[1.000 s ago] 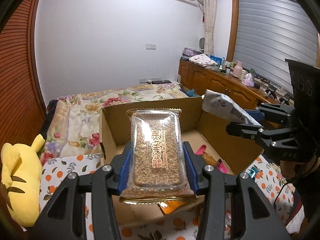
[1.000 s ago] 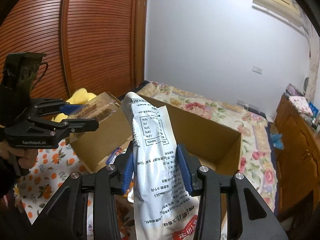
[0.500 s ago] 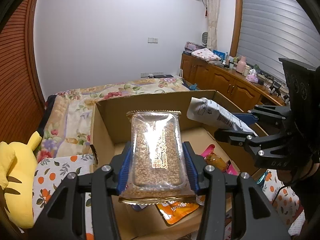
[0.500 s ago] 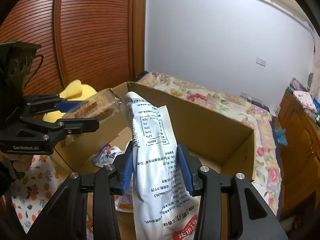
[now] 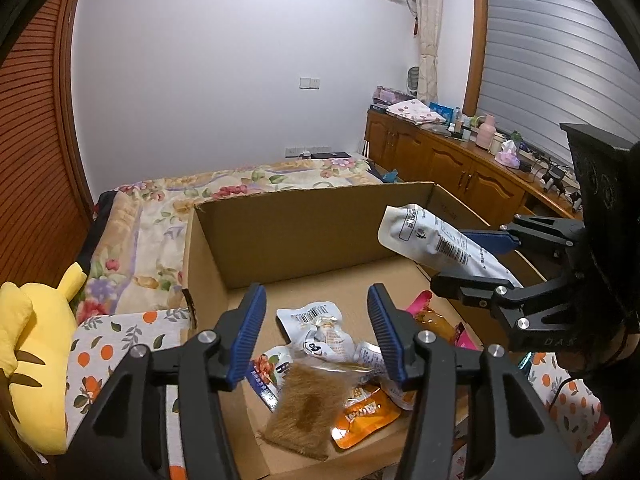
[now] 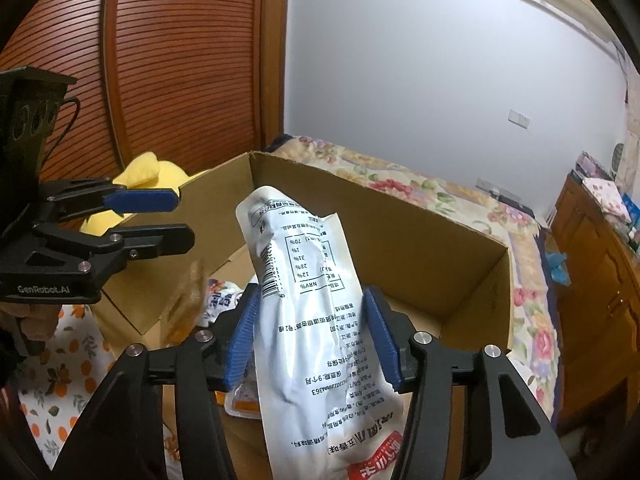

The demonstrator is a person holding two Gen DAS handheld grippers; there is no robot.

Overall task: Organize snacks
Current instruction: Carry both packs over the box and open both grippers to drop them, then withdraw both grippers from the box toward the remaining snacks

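An open cardboard box (image 5: 304,236) stands on the bed and holds several snack packets (image 5: 320,328). My left gripper (image 5: 316,328) is open and empty above the box's near side. A sesame candy pack (image 5: 308,408), blurred, is in the box below it. My right gripper (image 6: 310,328) is shut on a white snack bag (image 6: 316,304) over the box; the bag also shows in the left wrist view (image 5: 440,240), at the right. The left gripper shows in the right wrist view (image 6: 148,216), jaws apart.
A yellow plush toy (image 5: 28,352) lies left of the box on an orange-print cloth (image 5: 116,340). A floral bedspread (image 5: 248,184) lies behind. A wooden cabinet (image 5: 452,164) with clutter runs along the right wall.
My left gripper opened and let go of the sesame candy pack, which dropped into the box. Both grippers moved forward over the box. The right gripper still holds the white bag.
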